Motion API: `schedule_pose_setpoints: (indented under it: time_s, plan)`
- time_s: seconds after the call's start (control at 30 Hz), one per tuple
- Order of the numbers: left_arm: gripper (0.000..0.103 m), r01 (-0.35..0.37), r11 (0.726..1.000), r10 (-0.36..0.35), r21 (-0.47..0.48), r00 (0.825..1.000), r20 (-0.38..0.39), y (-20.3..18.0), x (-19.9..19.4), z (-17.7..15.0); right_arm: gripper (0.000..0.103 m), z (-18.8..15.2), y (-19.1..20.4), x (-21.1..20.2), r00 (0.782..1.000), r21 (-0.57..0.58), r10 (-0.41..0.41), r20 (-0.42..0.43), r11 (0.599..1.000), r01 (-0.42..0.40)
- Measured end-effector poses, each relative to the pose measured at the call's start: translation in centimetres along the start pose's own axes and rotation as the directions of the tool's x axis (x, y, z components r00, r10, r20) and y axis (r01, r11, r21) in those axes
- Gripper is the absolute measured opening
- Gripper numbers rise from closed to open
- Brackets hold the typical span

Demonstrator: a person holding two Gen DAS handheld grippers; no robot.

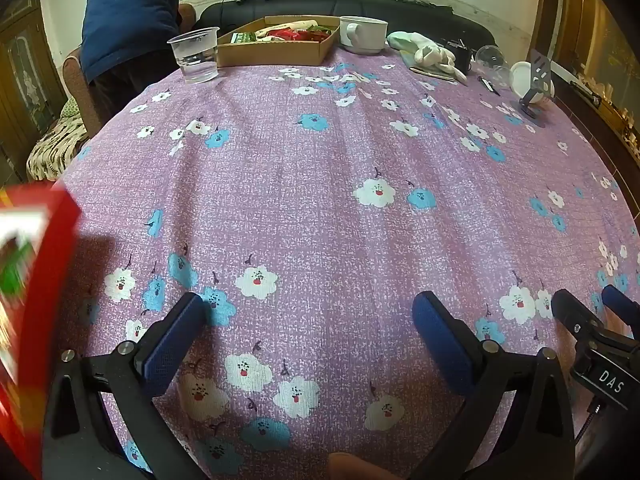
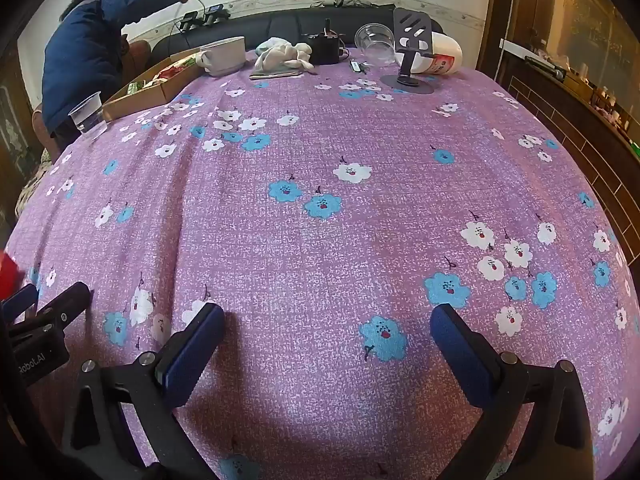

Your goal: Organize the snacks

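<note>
A brown cardboard tray (image 1: 276,54) with several red, green and white snack packets stands at the table's far side; it also shows in the right wrist view (image 2: 140,96). A red snack box (image 1: 28,300), blurred, stands at the near left edge, left of my left gripper (image 1: 308,312). A sliver of the red box (image 2: 8,272) shows in the right wrist view. My left gripper is open and empty above the purple flowered tablecloth (image 1: 320,200). My right gripper (image 2: 328,320) is open and empty too, and appears in the left wrist view (image 1: 588,304) at the right.
At the far side: a clear plastic cup with water (image 1: 195,54), a white mug (image 1: 362,34), a white cloth (image 1: 424,50), an empty clear cup (image 2: 374,42), a phone stand (image 2: 410,56), a white container (image 2: 444,60). A person in blue (image 1: 128,12) stands far left.
</note>
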State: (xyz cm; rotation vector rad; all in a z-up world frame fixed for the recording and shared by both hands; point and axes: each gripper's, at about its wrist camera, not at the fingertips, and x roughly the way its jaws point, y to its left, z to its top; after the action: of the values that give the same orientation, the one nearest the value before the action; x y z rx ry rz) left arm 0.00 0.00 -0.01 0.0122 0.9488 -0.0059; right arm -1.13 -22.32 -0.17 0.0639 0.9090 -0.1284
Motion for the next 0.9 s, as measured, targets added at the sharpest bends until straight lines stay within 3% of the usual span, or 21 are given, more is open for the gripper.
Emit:
schedule_pose_setpoints:
  time_s: [0.27, 0.9]
  plan:
    - [0.103, 0.032, 0.999, -0.032, 0.04, 0.999, -0.004, 0.5, -2.2, -2.7, 0.103, 0.0, 0.0, 0.0, 1.0, 0.0, 0.0, 0.0, 1.0, 0.0]
    - [0.103, 0.028, 0.999, -0.028, 0.043, 1.0, 0.003, 0.1, -1.7, -2.2, 0.103, 0.0, 0.0, 0.1, 1.0, 0.0, 0.001, -0.001, 1.0, -0.001]
